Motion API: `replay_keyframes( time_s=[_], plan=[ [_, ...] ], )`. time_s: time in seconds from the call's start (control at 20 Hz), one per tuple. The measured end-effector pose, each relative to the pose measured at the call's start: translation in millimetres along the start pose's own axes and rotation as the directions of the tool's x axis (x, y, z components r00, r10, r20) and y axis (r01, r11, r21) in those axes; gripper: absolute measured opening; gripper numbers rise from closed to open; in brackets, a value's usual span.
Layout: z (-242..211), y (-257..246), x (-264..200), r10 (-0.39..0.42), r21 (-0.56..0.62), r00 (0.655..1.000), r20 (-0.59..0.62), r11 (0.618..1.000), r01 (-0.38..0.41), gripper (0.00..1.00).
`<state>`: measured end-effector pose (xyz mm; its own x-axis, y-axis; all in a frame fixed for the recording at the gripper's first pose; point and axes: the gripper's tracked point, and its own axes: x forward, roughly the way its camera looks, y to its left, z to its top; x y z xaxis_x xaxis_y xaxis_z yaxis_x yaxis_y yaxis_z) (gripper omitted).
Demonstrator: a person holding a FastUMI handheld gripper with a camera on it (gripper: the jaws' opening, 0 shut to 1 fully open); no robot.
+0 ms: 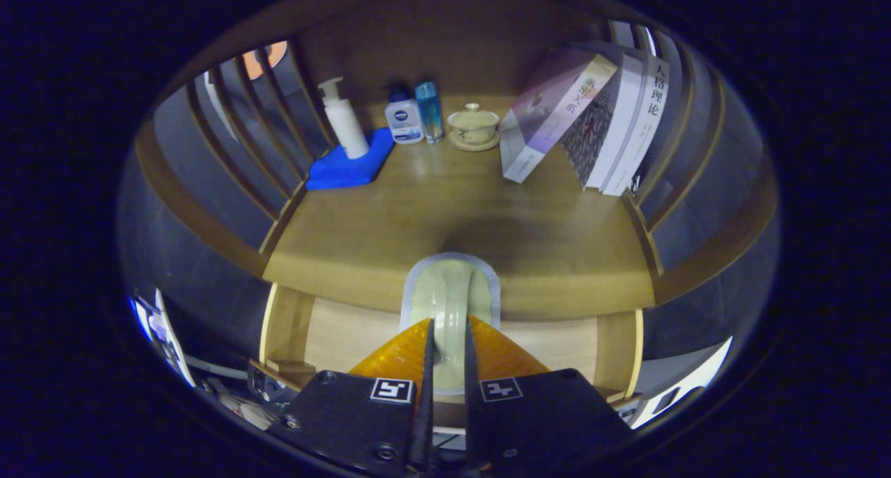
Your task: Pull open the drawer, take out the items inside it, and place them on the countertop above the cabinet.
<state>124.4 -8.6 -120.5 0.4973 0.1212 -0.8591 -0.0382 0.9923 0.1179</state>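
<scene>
Here gripper point(447, 339) pinches pale green item point(450, 293) btwn fingers; above open drawer point(334, 335), at countertop point(390, 213) edge

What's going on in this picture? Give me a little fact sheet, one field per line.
gripper: fingers nearly closed on a pale green cup, edge-on between them
cup position: held above the open drawer, at the front edge of the countertop
countertop back left: pump bottle on a blue cloth
countertop back middle: two small bottles, lidded teacup
countertop right: leaning books
step: cup not yet set down
</scene>
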Motion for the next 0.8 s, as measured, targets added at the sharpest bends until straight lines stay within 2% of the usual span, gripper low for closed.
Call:
replay_keyframes(
  time_s=[0.3,0.55,0.8],
  plan=[
    [45.6,4.6,32.7,-0.011,-0.002,1.0,-0.015,1.0,0.01,0.22],
    [48.0,2.4,62.6,-0.011,0.037,0.998,-0.067,0.999,0.014,0.22],
    [57.2,1.2,68.2,0.018,0.072,0.999,-0.028,0.997,-0.016,0.23]
  ],
)
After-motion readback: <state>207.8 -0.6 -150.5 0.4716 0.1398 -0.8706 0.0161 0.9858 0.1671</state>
